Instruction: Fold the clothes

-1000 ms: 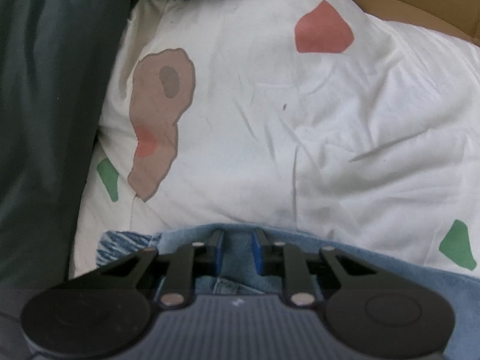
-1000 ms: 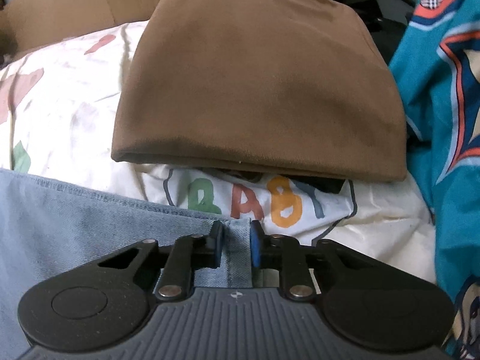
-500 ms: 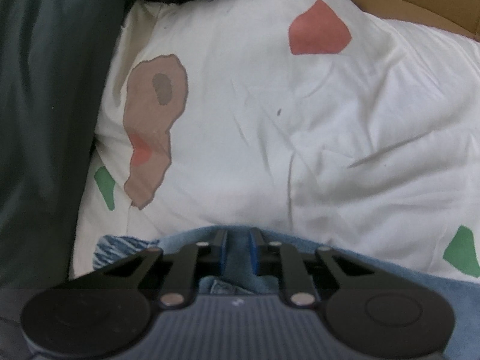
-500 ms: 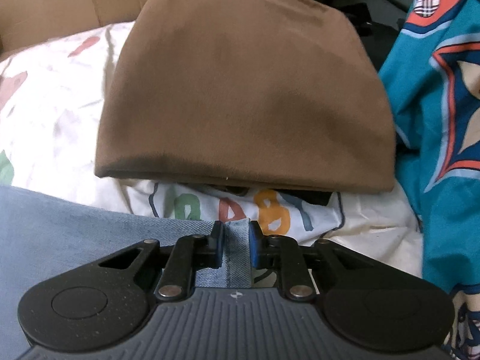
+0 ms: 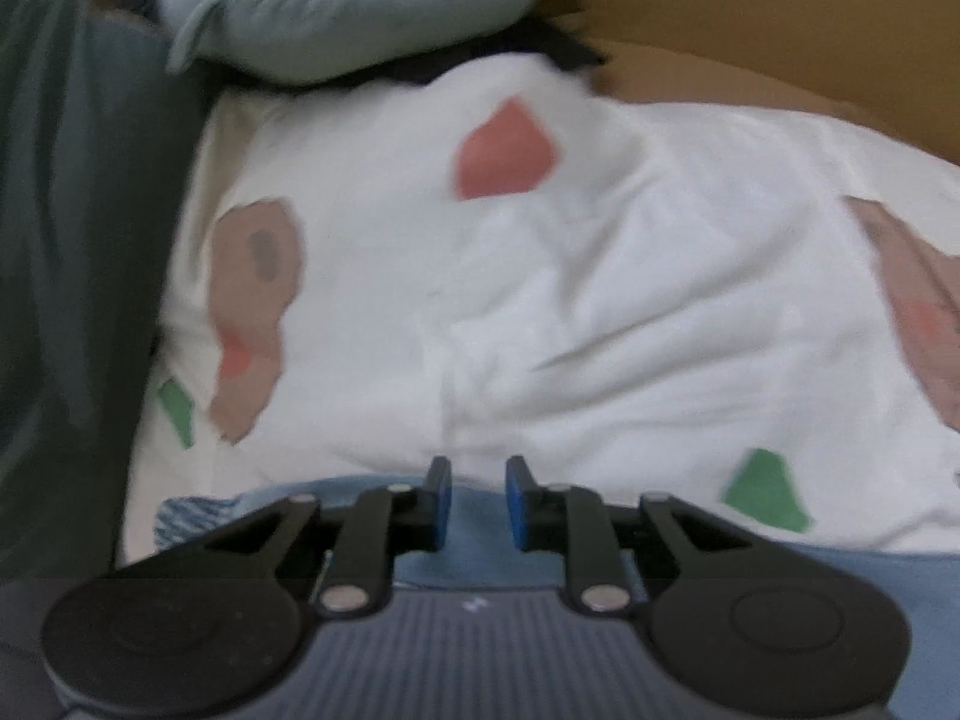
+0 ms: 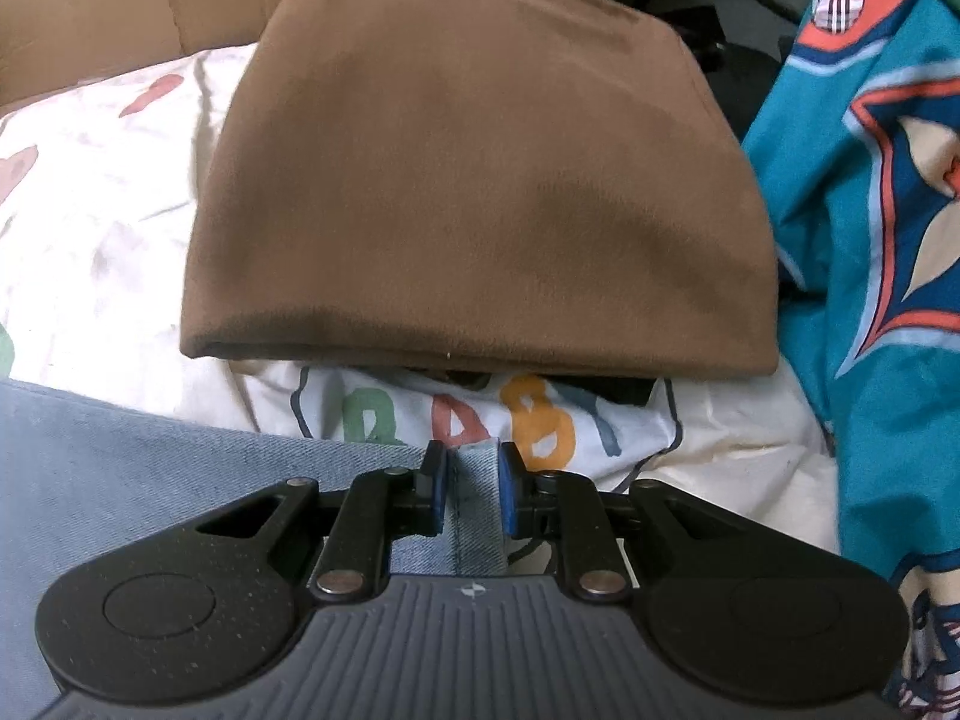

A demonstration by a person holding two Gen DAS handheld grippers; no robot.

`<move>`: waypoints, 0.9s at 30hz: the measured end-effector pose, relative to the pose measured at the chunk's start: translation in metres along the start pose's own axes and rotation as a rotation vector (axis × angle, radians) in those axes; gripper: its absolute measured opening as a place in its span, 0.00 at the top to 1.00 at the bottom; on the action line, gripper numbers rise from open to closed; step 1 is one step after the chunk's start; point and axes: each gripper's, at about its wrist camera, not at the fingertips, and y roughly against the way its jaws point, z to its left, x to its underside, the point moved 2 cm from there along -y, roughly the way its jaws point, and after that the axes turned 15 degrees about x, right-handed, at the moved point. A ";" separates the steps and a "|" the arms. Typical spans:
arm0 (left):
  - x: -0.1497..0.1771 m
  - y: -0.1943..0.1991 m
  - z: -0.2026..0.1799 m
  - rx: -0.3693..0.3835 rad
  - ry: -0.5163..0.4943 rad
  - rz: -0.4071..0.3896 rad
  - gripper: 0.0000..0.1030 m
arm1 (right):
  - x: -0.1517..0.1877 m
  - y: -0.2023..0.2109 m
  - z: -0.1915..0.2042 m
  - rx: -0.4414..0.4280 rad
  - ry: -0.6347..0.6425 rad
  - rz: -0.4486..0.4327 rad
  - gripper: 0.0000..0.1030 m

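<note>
Two wrist views look down over a bed covered in laundry.

Left wrist view, somewhat blurred: the left tool (image 5: 477, 501) sits at 6 o'clock. Its blue pads (image 5: 440, 501) stand apart and its jaws have just been opening. The light blue denim garment (image 5: 480, 558) lies under and between them, but the pads do not press on it, so the tool is released. Beyond the tool, filling the centre, is a white sheet (image 5: 600, 300) printed with red, brown and green shapes. A dark green cloth (image 5: 66, 240) runs down the 9 o'clock side. A grey-blue garment (image 5: 336, 0) is bunched at 12 o'clock, and brown cardboard (image 5: 750, 18) shows at 1 o'clock.

Right wrist view, sharp: the right tool (image 6: 474, 498) sits at 6 o'clock, clenched on a folded edge of the denim garment (image 6: 477, 498), which stands upright between its blue pads (image 6: 510, 498) and touches both. The rest of the denim spreads away toward 8 o'clock. Just beyond the tool lies a white cloth with coloured letters (image 6: 516, 420). A folded brown garment (image 6: 480, 180) rests on top of it and fills the centre up to 12 o'clock. A teal patterned cloth (image 6: 870, 210) with orange and cream shapes covers the 3 o'clock side. The white printed sheet (image 6: 108, 210) lies at 9 o'clock, with cardboard (image 6: 90, 6) at 11 o'clock.
</note>
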 end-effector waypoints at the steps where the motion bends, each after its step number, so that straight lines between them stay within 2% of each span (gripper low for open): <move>1: -0.001 0.002 -0.006 0.016 -0.014 -0.005 0.77 | 0.001 -0.002 0.001 -0.001 -0.002 0.005 0.84; 3: -0.003 0.006 -0.019 0.050 -0.040 -0.009 0.76 | -0.003 -0.006 0.000 -0.011 -0.034 0.016 0.82; 5: -0.004 0.010 -0.032 0.080 -0.072 -0.009 0.72 | -0.005 -0.007 -0.006 -0.026 -0.091 0.038 0.76; 7: -0.006 0.015 -0.046 0.111 -0.108 -0.014 0.68 | -0.007 -0.001 -0.015 -0.038 -0.133 0.051 0.74; 11: -0.005 0.021 -0.069 0.161 -0.161 -0.022 0.65 | -0.011 0.024 -0.025 -0.073 -0.113 0.026 0.69; 16: 0.001 0.032 -0.093 0.233 -0.213 -0.037 0.55 | -0.018 0.057 -0.029 -0.151 -0.114 0.011 0.69; 21: 0.016 0.037 -0.115 0.284 -0.256 -0.046 0.50 | -0.042 0.080 -0.021 -0.234 -0.067 -0.071 0.68; 27: 0.035 0.028 -0.137 0.320 -0.345 -0.029 0.49 | -0.055 0.099 0.006 -0.314 -0.020 -0.122 0.65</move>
